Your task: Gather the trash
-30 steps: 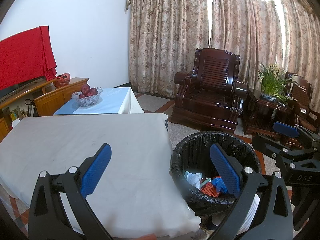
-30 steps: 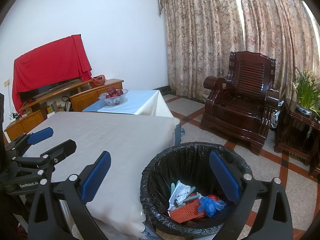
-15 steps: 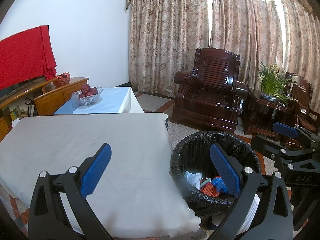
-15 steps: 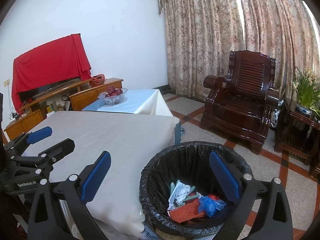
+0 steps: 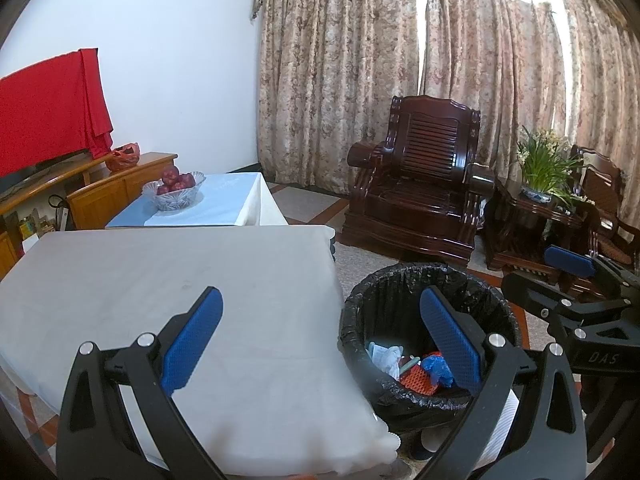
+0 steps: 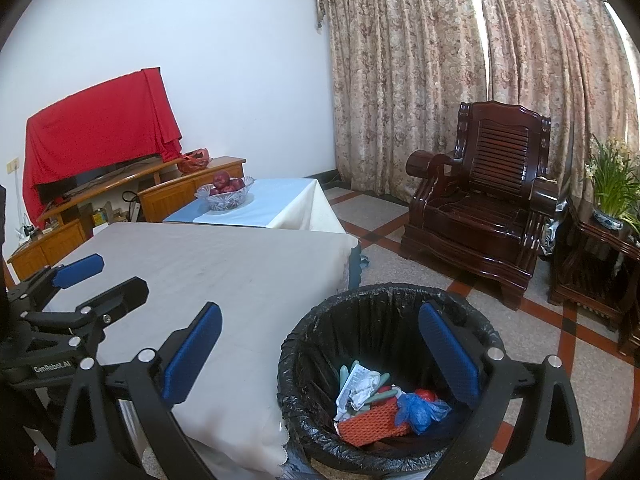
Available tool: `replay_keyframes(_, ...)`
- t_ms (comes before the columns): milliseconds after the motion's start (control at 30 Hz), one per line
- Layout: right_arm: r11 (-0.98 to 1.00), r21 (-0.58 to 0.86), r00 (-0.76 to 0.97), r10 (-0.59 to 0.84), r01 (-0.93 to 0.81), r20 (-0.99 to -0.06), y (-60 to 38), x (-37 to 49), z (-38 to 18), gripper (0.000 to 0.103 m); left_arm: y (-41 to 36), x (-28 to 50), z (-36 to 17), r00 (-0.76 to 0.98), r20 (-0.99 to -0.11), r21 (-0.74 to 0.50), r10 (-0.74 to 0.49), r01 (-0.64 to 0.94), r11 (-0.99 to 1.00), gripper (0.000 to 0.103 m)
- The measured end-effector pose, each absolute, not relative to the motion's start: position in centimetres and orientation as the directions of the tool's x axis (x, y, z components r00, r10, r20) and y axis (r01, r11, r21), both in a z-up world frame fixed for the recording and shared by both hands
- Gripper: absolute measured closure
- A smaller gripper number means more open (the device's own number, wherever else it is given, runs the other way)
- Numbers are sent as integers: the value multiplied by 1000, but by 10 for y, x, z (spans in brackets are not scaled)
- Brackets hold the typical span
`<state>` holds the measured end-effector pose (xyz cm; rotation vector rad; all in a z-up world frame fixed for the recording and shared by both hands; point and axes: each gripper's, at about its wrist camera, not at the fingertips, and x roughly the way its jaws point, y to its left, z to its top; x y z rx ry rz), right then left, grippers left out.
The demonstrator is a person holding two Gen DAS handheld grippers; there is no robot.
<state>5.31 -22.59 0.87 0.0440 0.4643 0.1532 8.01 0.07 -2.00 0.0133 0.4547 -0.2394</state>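
Both grippers held above the table edge, task apparently near its end. My left gripper (image 5: pixel 320 336) stands with its blue pads spread wide and nothing between them; my right gripper (image 6: pixel 320 344) is likewise fully spread and empty. The trash (image 6: pixel 384 404), namely a crumpled white wrapper, an orange mesh piece, a blue bag and some green sticks, already lies at the bottom of the black-lined bin (image 6: pixel 304 344), which stands on the floor just beside the table's near corner.

The governing relation: from the right fingers the bin sits at about 5 o'clock, almost directly beneath the far pad, whereas from the left fingers it lies at about 4 o'clock, further off to the side. I judge the right hand the nearer one for any further drop. The trash heap has no clear long axis.

The white tablecloth (image 5: pixel 160 280) shows no loose litter in either view, so I judge little or nothing remains to collect here.

The right wrist view looks well down into the bin and separates the items; the left wrist view shows them partly behind its own right pad, but alone takes in the potted plant (image 5: pixel 540 164) fully. A fruit bowl (image 6: pixel 226 194) stands on the far blue-clothed table.
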Motion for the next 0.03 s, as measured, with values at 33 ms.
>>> replay_keyframes(33,988,76,883,157,-137,-443,-227,54,9,6,-2,80,-19,871,-436,-41,-227,233,972,7)
